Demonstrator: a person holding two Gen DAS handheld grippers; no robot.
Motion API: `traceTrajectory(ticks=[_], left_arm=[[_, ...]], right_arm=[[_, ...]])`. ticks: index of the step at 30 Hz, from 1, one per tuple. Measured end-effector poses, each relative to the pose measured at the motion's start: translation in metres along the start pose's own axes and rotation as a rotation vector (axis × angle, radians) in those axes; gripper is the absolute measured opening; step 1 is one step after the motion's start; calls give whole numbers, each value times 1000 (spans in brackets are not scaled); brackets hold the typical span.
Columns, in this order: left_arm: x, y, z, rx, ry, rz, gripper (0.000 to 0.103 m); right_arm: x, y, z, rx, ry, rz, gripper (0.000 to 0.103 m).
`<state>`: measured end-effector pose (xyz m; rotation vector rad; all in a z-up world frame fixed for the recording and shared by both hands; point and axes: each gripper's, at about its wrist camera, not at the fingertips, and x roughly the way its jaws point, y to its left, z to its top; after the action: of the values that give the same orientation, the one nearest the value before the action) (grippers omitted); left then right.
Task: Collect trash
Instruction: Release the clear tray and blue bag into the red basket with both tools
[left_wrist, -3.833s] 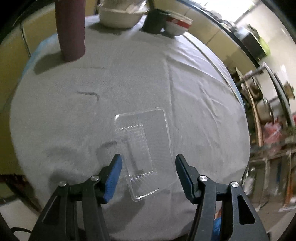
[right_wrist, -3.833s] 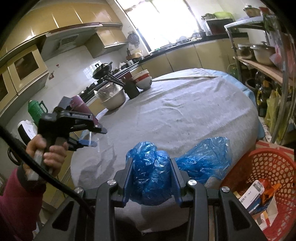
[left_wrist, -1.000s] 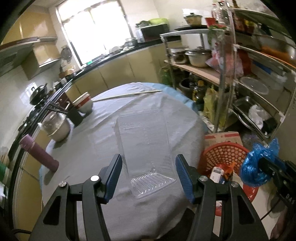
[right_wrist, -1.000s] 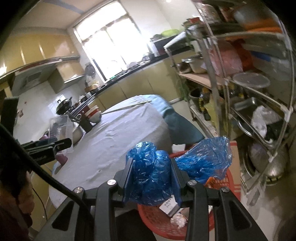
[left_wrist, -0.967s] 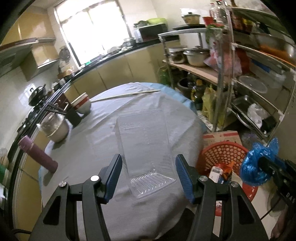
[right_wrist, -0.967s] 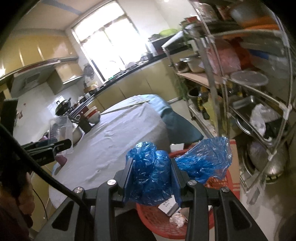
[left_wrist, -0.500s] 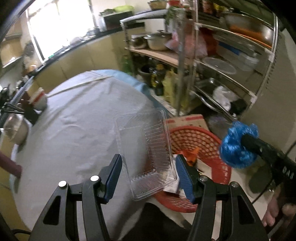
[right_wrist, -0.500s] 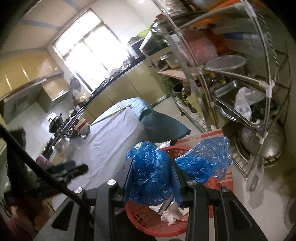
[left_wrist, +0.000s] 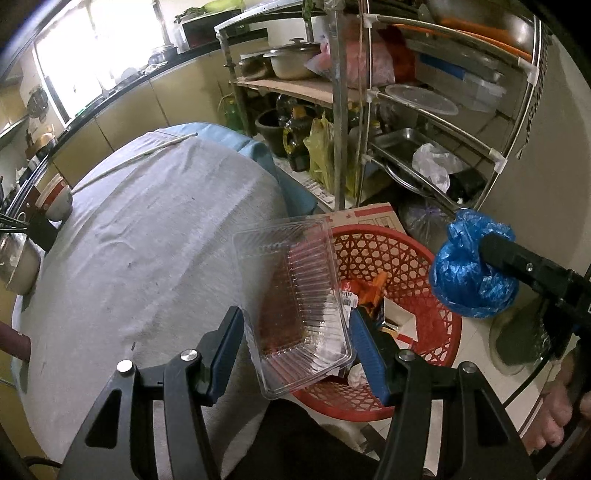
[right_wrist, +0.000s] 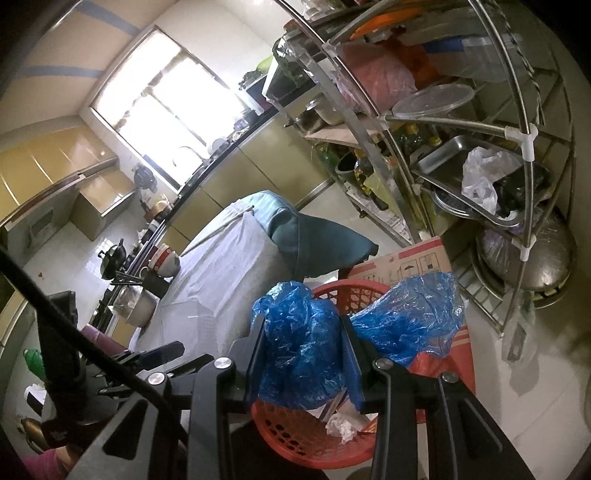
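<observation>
Two grippers hang over the red basket (left_wrist: 413, 258). Left gripper (left_wrist: 297, 345) jaws wide apart, with the clear plastic tray (left_wrist: 295, 295) between the blue pads; whether the pads touch it can't be told. Tray is partly above the basket's near rim. Right gripper (right_wrist: 303, 354) is clamped on a crumpled blue plastic bag (right_wrist: 299, 343) above the basket. Paper scraps (right_wrist: 340, 424) lie inside the basket. Cardboard box (left_wrist: 369, 218) just behind the basket, grey-clothed table (left_wrist: 147, 229) beside it, metal shelf rack (left_wrist: 424, 110) beyond.
</observation>
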<state>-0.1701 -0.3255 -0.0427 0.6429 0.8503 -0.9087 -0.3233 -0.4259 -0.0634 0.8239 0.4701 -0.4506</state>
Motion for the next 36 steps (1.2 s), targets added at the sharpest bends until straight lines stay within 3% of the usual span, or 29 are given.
traceTrajectory(ticks=[17, 18, 20, 25, 30, 36], left_arm=[[-3, 4, -2, -9, -21, -23, 64], [-4, 4, -3, -8, -23, -27, 64], [-5, 3, -3, 2, -27, -40, 64], [-6, 3, -3, 23, -20, -60, 69], [-13, 26, -6, -19, -37, -60, 69], [-28, 65, -14, -121, -52, 19, 69]], right_arm=[[5, 12, 0, -6, 7, 29, 41], [5, 13, 0, -2, 10, 35, 42], [5, 15, 0, 9, 6, 42, 58], [4, 20, 2, 5, -15, 40, 60], [-1, 22, 5, -7, -32, 28, 60], [2, 40, 2, -59, -25, 20, 60]])
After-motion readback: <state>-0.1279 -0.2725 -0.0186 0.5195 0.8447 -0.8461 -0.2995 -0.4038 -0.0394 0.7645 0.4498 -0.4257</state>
